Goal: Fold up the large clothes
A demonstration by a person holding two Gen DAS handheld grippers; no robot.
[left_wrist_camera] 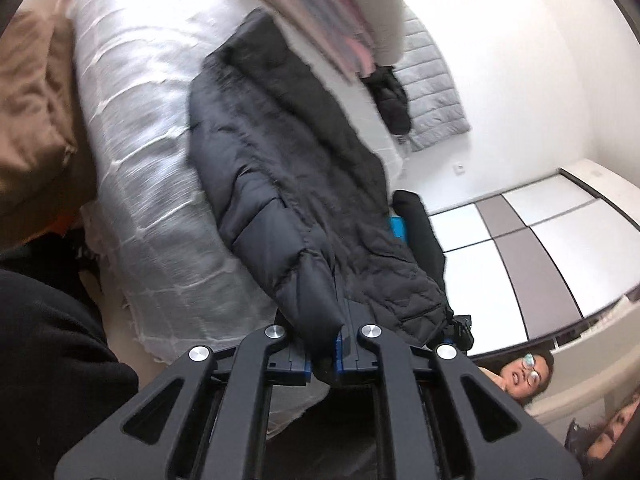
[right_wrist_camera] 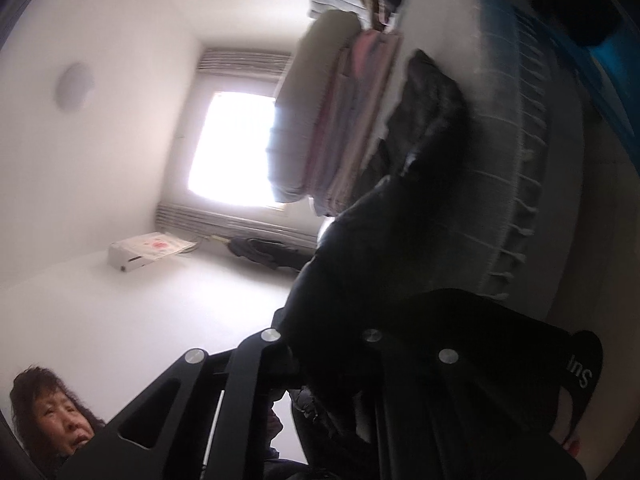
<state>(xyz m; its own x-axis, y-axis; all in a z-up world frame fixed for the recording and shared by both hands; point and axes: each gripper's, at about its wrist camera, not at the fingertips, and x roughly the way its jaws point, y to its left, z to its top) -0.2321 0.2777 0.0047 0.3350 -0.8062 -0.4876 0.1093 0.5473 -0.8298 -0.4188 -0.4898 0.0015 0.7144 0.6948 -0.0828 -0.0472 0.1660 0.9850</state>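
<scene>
A large black puffer jacket [left_wrist_camera: 288,184] stretches from my left gripper out across a white quilted bed [left_wrist_camera: 140,140]. My left gripper [left_wrist_camera: 334,344] is shut on an edge of the jacket, with fabric pinched between the blue-padded fingers. In the right wrist view the same jacket [right_wrist_camera: 400,248] hangs dark and blurred in front of the camera. My right gripper [right_wrist_camera: 320,364] is shut on another part of it, and the fabric hides the fingertips.
A pile of folded striped bedding [left_wrist_camera: 320,12] and a grey quilted garment [left_wrist_camera: 432,80] lie at the far end of the bed. A brown pillow [left_wrist_camera: 32,120] is at left. A wardrobe [left_wrist_camera: 540,248], a window [right_wrist_camera: 236,148] and two bystanders [left_wrist_camera: 524,376] [right_wrist_camera: 52,416] are around.
</scene>
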